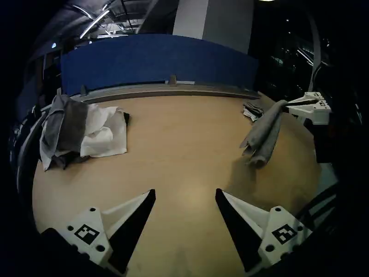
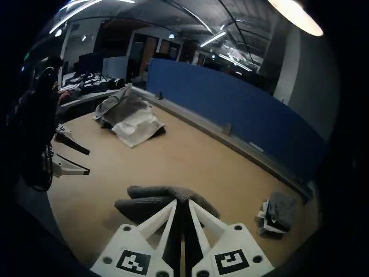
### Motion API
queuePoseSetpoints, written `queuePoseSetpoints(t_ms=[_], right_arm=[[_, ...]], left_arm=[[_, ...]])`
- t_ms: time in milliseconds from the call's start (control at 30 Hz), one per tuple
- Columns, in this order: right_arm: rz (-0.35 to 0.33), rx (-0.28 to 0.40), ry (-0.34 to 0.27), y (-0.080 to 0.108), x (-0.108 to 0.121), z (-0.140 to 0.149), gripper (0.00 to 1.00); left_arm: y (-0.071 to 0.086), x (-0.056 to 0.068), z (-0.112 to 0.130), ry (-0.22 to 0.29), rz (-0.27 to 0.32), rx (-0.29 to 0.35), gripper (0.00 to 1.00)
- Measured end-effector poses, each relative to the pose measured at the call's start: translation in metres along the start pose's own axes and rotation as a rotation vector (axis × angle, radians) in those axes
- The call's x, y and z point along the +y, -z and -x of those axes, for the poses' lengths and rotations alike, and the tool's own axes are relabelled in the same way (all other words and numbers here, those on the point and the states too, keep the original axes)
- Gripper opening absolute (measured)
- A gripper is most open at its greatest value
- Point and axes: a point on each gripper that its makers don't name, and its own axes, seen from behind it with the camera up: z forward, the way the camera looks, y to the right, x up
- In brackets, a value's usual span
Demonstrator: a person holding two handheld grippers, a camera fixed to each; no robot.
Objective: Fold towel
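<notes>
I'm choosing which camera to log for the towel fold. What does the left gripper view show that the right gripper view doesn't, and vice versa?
Left gripper view: the grey towel draping below the right gripper, seen side-on. Right gripper view: a ceiling lamp and cluttered desks beyond the table. Both: the left gripper with jaws open, the right one closed on the towel, the towel pile, the small folded stack and the blue divider.

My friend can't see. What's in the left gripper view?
The right tongs hold a gray towel hanging over a tan table. The open left tongs point forward, and a pile of gray and white towels lies at the left, near a blue divider.
</notes>
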Motion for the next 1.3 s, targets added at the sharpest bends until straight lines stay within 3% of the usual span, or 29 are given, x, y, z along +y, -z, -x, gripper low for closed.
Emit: queuePoseSetpoints(t_ms=[367,667,1300], right_arm=[[0.082,-0.016,-0.012,0.021,0.071,0.017,0.02],[0.140,-0.021,-0.044,0.027,0.129,0.034,0.02],[0.218,-0.030,-0.050,0.013,0.214,0.060,0.02]], left_arm=[[-0.002,0.015,-0.002,-0.006,0.005,-0.001,0.97],[-0.001,0.021,0.001,-0.011,-0.006,-0.006,0.97],[0.001,0.023,0.007,-0.012,-0.033,-0.019,0.97]])
